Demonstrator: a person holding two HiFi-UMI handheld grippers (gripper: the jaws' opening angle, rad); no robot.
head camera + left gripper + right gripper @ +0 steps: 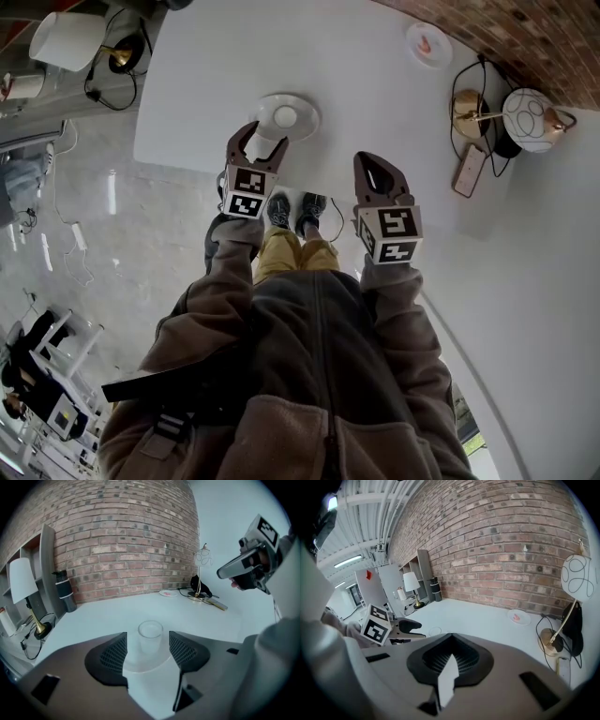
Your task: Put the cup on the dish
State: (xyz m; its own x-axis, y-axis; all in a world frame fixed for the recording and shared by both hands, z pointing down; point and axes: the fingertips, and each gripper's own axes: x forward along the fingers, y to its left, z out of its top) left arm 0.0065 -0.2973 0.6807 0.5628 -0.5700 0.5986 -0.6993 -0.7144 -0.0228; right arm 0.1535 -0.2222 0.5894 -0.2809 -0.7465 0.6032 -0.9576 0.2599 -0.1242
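clear glass cup (150, 637) stands upright on the round white dish (140, 666), near the edge of the white table (375, 84). left gripper (265, 141) is spread wide, its dark jaws flanking the cup without touching it. right gripper (450, 657), held off to the side, is pressed together on nothing.

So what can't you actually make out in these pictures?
- Pink thing on the small plate: too small in every view to name.
- Dish: in the left gripper view its sides are hidden behind the jaws of the open left gripper.
- Cup: cloudy there, tiny in the head view; whether it holds anything cannot be told.
- Flat thing by the lamp: head view, too small to identify.
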